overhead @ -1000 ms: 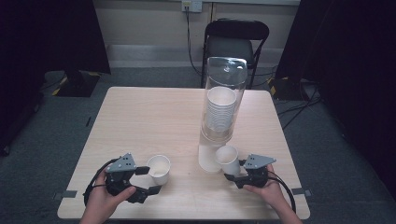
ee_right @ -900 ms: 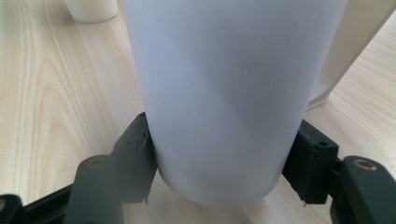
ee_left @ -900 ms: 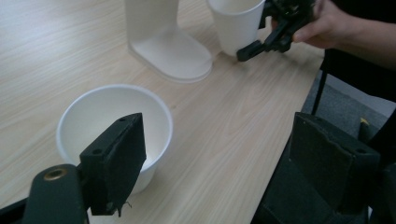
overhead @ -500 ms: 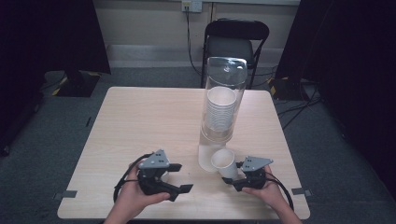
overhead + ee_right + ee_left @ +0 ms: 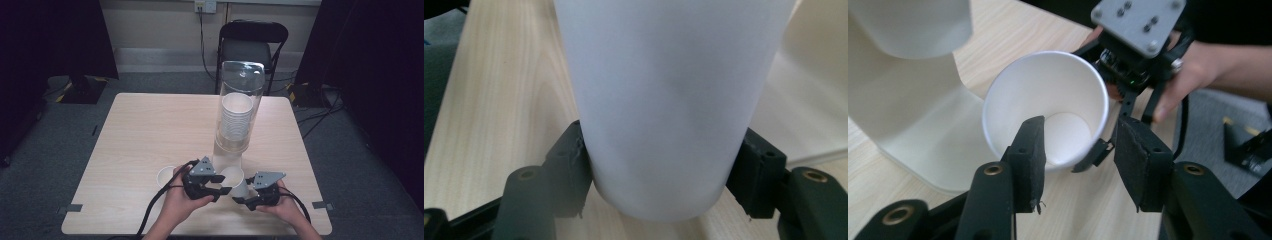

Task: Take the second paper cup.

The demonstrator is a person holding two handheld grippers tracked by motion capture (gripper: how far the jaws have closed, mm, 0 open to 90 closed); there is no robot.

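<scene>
My right gripper (image 5: 664, 170) is shut on a white paper cup (image 5: 669, 90), its pads pressed on both sides near the base. In the high view this cup (image 5: 234, 180) tilts just in front of the dispenser, its mouth toward my left gripper (image 5: 220, 190). The left gripper (image 5: 1080, 150) faces the cup's open mouth (image 5: 1048, 105). Its jaws have just been closing and stand either side of the near rim, without a clear press. A second white cup (image 5: 165, 176) stands on the table to the left of the left hand.
A clear tube dispenser (image 5: 239, 107) with a stack of cups rises from a white base (image 5: 227, 152) at mid-table. The wooden table (image 5: 150, 130) has bare room at left and behind. A black chair (image 5: 252, 45) stands beyond the far edge.
My left gripper has moved right, away from the cup that stays at the left, up to the cup in the right gripper, and its jaws have narrowed. The right gripper has kept still.
</scene>
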